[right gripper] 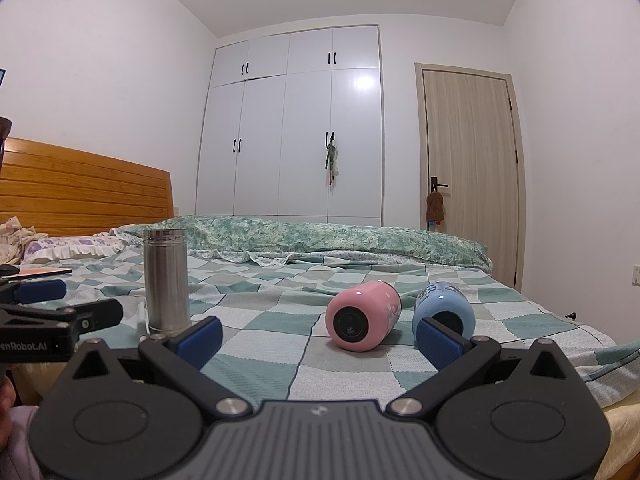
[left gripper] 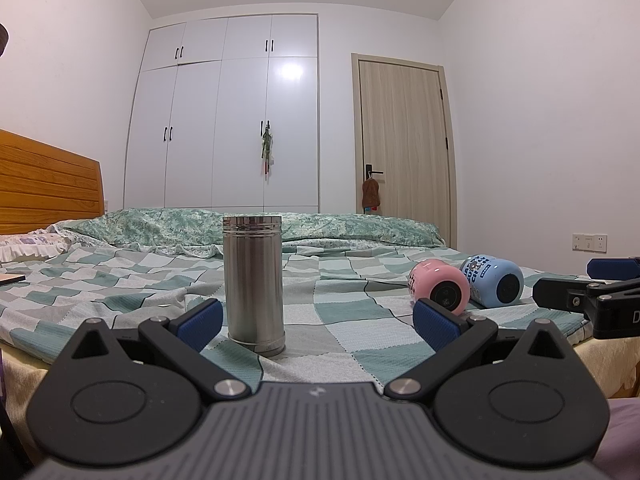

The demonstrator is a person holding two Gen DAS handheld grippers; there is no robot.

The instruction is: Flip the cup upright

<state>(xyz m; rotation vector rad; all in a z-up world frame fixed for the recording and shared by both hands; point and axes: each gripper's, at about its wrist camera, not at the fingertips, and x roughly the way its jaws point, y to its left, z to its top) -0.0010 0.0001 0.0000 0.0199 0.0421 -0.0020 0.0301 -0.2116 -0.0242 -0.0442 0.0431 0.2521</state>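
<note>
A steel cup [left gripper: 253,280] stands on end on the checked bedspread [left gripper: 340,320], just ahead of my open, empty left gripper [left gripper: 318,326]. It also shows in the right wrist view [right gripper: 166,280]. A pink cup [right gripper: 362,316] and a blue cup [right gripper: 442,312] lie on their sides with their bases towards me. My right gripper [right gripper: 318,338] is open and empty, a little short of them; its right fingertip overlaps the blue cup. In the left wrist view the pink cup [left gripper: 438,286] and blue cup [left gripper: 492,282] lie at the right, next to the right gripper's fingers [left gripper: 560,290].
A green patterned quilt [right gripper: 320,236] lies rolled across the far side of the bed. A wooden headboard [right gripper: 80,188] stands at the left, a white wardrobe [right gripper: 296,128] and a door [right gripper: 468,160] behind. A flat item [right gripper: 40,272] lies at the left.
</note>
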